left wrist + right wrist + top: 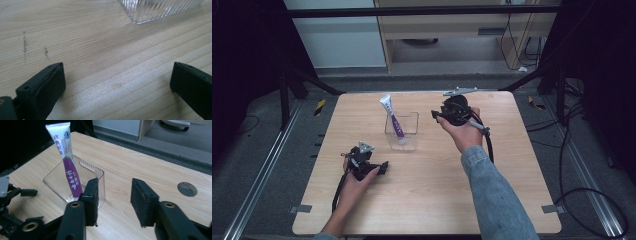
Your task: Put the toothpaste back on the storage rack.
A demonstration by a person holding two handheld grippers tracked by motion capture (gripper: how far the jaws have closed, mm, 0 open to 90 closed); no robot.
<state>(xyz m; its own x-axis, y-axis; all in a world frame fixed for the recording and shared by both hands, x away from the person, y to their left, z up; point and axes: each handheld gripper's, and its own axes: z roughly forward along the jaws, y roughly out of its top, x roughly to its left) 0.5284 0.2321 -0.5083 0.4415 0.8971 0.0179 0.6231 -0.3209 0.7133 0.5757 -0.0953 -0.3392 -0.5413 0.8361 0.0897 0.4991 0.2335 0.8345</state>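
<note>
From where I stand, a toothpaste tube stands in a clear plastic bin near the middle of the wooden table. The tube is white at its flat crimped top and turns purple lower down, with pale lettering running along its length; its cap end rests on the bin's floor, and it leans toward eleven o'clock, its top rising well above the rim. In the right gripper view the tube shows the same white-to-purple body, propped against the ribbed wall of the bin.

The right gripper is held at about three o'clock from the bin, just beside it but apart. Its jaws stand partly parted with nothing between them, as the right gripper view shows.

The left gripper sits low on the table at about seven o'clock from the bin, near it. In the left gripper view its jaws are spread wide over bare wood, holding nothing, with a corner of the bin at twelve o'clock.
</note>
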